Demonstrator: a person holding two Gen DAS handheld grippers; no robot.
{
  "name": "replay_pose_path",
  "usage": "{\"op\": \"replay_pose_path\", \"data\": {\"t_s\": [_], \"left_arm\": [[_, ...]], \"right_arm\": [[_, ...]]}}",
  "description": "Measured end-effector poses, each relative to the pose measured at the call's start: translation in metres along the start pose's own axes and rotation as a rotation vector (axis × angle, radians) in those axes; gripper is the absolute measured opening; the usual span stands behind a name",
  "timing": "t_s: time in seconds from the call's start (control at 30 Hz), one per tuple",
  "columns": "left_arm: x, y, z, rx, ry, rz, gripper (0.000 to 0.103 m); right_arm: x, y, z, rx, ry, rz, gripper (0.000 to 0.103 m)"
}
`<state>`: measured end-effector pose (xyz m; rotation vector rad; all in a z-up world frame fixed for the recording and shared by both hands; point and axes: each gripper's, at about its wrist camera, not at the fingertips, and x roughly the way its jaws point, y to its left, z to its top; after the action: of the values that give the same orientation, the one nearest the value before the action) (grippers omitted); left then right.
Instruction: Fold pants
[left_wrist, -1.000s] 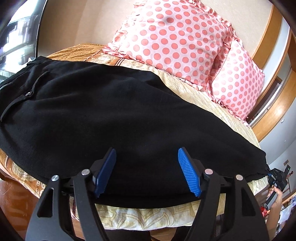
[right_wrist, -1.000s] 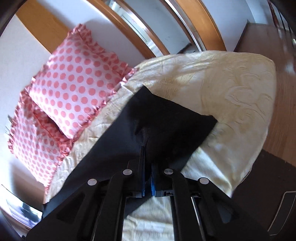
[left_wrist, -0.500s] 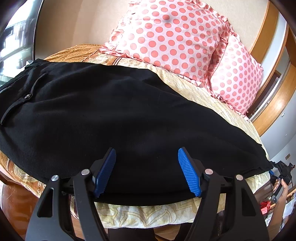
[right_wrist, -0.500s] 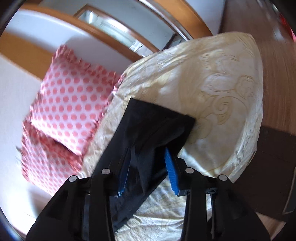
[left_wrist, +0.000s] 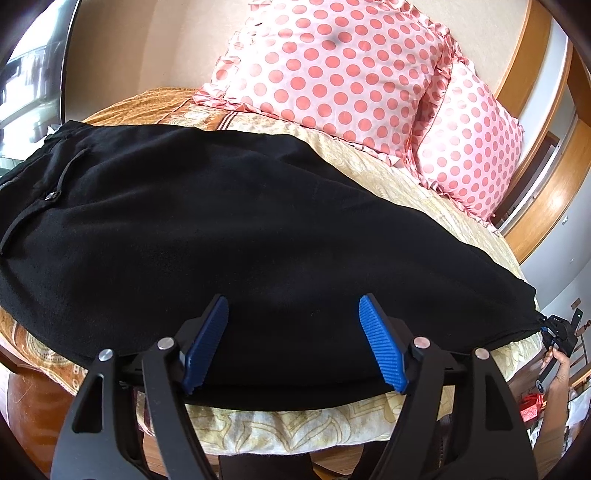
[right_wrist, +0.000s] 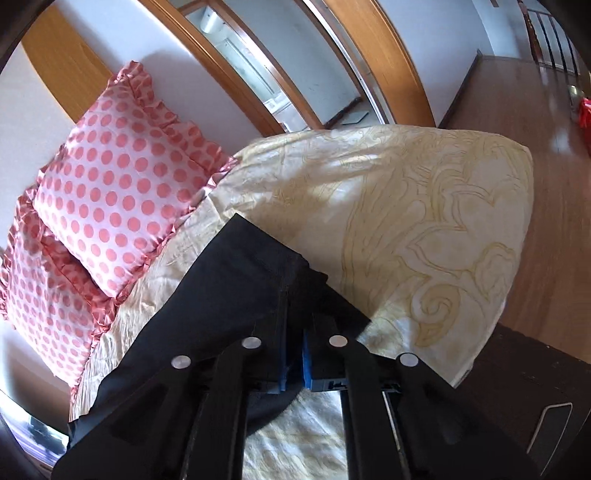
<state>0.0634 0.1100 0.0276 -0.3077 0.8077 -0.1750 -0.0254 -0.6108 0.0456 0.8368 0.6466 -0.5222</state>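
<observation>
Pants (left_wrist: 229, 229) lie lengthwise across the bed (left_wrist: 424, 192), right tool (right_wrist: 295, 354) pinching the hem, left tool (left_wrist: 293, 343) spread wide.

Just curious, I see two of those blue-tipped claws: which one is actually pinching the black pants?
The right gripper: its blue pads are squeezed together on the pants hem. The left gripper stands wide open over the cloth, pinching nothing.

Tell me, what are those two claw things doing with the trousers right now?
Left gripper open over the black pants, nothing pinched. Right gripper shut on the leg end. Pants flat on the bed. Nothing in the way.
</observation>
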Motion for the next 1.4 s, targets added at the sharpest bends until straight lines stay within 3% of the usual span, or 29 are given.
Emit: {"op": "replay_pose_path", "data": {"t_s": [0.1, 0.13, 0.17, 0.2, 0.27, 0.3, 0.33, 0.43, 0.63, 0.77, 0.83, 0.87, 0.9, 1.13, 1.23, 1.3, 1.4], "left_arm": [[0.001, 0.001, 0.0, 0.009, 0.004, 0.001, 0.074], [0.001, 0.001, 0.001, 0.012, 0.004, -0.001, 0.074], [0.001, 0.001, 0.0, 0.014, 0.004, -0.002, 0.074], [0.001, 0.001, 0.001, 0.016, 0.004, -0.002, 0.074], [0.001, 0.001, 0.0, 0.013, 0.003, -0.003, 0.074], [0.001, 0.001, 0.0, 0.014, 0.002, -0.004, 0.075], [0.001, 0.0, 0.0, 0.015, 0.001, -0.003, 0.076], [0.002, -0.001, 0.0, 0.028, 0.001, 0.004, 0.078], [0.001, 0.001, 0.002, 0.01, -0.004, -0.004, 0.079], [0.001, 0.002, 0.003, -0.006, -0.004, -0.017, 0.079], [0.001, 0.001, 0.003, -0.003, -0.002, -0.016, 0.08], [0.002, 0.0, 0.003, -0.001, -0.002, -0.015, 0.081], [0.002, 0.0, 0.003, 0.002, -0.002, -0.014, 0.082], [0.005, -0.003, 0.004, 0.014, -0.004, -0.007, 0.084], [0.004, -0.002, 0.003, 0.014, -0.006, -0.016, 0.084], [0.004, -0.002, 0.003, 0.019, -0.008, -0.017, 0.084], [0.004, -0.002, 0.003, 0.026, -0.01, -0.018, 0.084]], "right_arm": [[-0.01, -0.003, 0.002, 0.019, 0.008, -0.019, 0.009], [-0.017, -0.004, 0.003, 0.017, -0.006, -0.046, 0.017], [-0.022, -0.002, 0.003, 0.004, -0.026, -0.082, 0.031], [-0.031, 0.005, 0.005, -0.04, -0.082, -0.168, 0.034], [-0.042, 0.021, 0.011, -0.148, -0.168, -0.279, 0.034], [-0.043, 0.034, 0.015, -0.213, -0.196, -0.295, 0.034], [-0.039, 0.045, 0.021, -0.258, -0.191, -0.273, 0.034], [-0.001, 0.082, 0.033, -0.414, -0.067, -0.16, 0.034], [0.076, 0.113, 0.048, -0.498, 0.058, -0.167, 0.034], [0.106, 0.109, 0.045, -0.525, 0.141, -0.236, 0.034], [0.109, 0.108, 0.041, -0.543, 0.148, -0.23, 0.031], [0.106, 0.11, 0.039, -0.553, 0.142, -0.222, 0.013], [0.104, 0.111, 0.038, -0.572, 0.136, -0.203, 0.009], [0.101, 0.112, 0.049, -0.532, 0.08, -0.187, 0.008], [0.115, 0.116, 0.048, -0.561, 0.122, -0.225, 0.008], [0.117, 0.121, 0.045, -0.603, 0.13, -0.253, 0.009], [0.107, 0.126, 0.042, -0.62, 0.116, -0.324, 0.037]]}}
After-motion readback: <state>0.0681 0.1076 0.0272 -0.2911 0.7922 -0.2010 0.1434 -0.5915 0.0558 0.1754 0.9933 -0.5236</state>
